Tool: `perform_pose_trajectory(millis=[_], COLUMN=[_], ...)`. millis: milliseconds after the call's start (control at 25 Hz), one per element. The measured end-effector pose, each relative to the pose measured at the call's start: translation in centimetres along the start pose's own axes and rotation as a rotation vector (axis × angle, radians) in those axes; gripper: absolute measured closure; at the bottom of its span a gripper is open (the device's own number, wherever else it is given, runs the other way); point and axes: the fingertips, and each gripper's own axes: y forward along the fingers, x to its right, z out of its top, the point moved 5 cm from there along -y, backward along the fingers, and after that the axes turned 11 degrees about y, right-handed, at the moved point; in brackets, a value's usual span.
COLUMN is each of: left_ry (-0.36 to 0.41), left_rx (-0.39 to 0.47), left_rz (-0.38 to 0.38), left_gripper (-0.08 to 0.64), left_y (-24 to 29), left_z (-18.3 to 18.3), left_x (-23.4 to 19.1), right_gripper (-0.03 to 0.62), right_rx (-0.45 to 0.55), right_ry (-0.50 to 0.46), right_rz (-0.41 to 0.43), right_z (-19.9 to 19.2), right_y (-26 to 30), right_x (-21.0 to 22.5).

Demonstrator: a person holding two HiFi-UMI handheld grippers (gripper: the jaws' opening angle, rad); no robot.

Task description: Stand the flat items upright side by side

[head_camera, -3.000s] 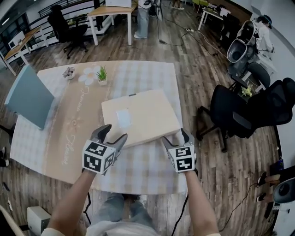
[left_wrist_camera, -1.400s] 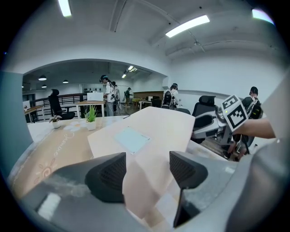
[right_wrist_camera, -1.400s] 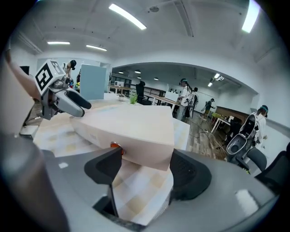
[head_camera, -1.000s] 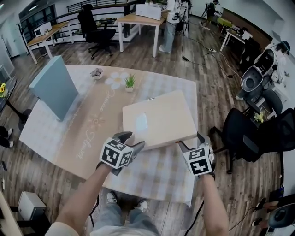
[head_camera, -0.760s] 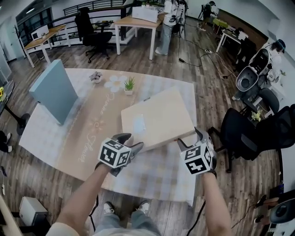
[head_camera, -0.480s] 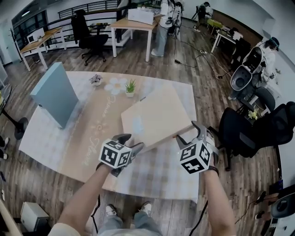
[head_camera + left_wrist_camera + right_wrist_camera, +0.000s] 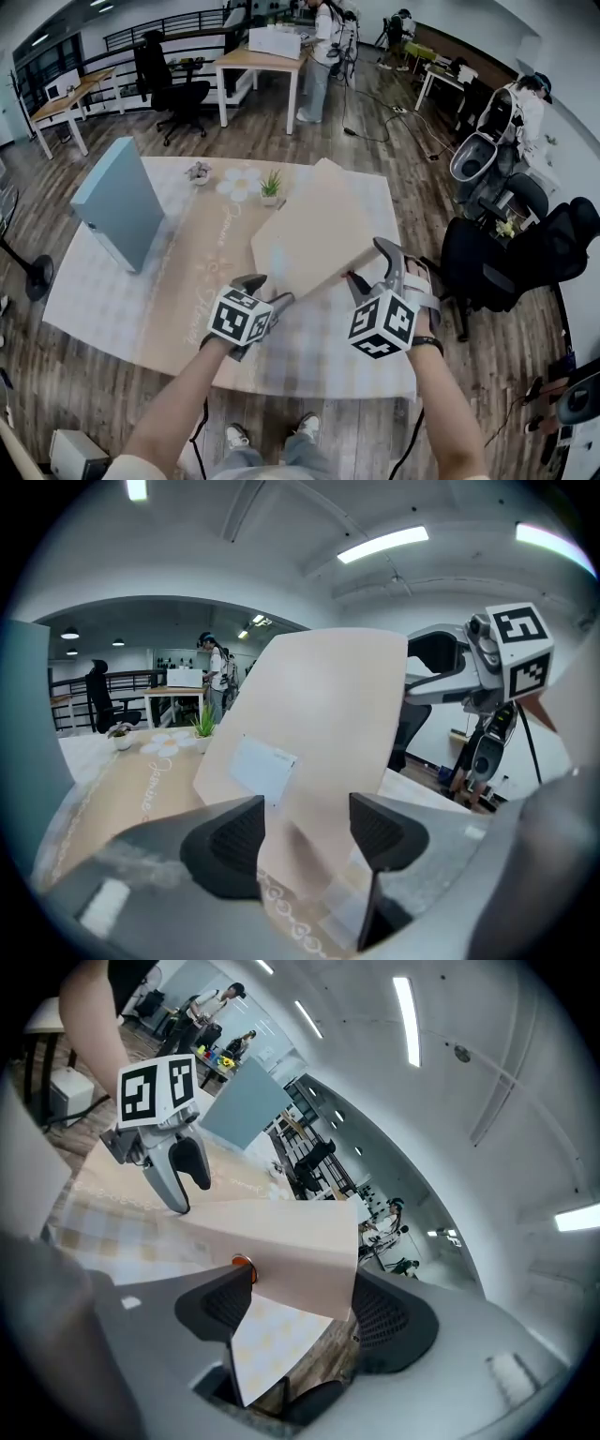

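On the table (image 7: 89, 281), beige box (image 7: 314, 230) tilts, right edge high, right gripper (image 7: 367, 264) clamping it, left gripper (image 7: 265, 289) gaping

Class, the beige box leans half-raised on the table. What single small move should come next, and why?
Probably roll the right tool to tip the beige box fully upright. The tool clamps the box's raised edge, the box is only slanted, and the blue box already stands upright.

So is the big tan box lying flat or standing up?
Tipped, in between: the tan box leans with one edge on the table, its other side raised in the right gripper.
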Motion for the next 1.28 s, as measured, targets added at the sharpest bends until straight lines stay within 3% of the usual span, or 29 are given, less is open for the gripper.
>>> perform_pose_trajectory(millis=[200,840,1280], left_ry=[-0.024,-0.038,-0.025], left_rx=[0.026,0.061,0.082], left_rz=[0.0,-0.002,-0.009], left_gripper=[0.295,0.295,0.295], left_y=[-1.2,-4.3,-5.9], left_z=[-0.4,-1.7,-1.9], left_x=[-0.5,-2.7,-3.2], right_gripper=[0.252,0.249,0.244], right_rx=[0.031,0.097,0.128], right_ry=[-0.085,-0.341,-0.347], right_rz=[-0.028,-0.055,-0.021], right_z=[3.1,11.2,13.6], right_y=[-0.8,-1.6,-2.2], right_x=[-1.3,-6.4,-9.0])
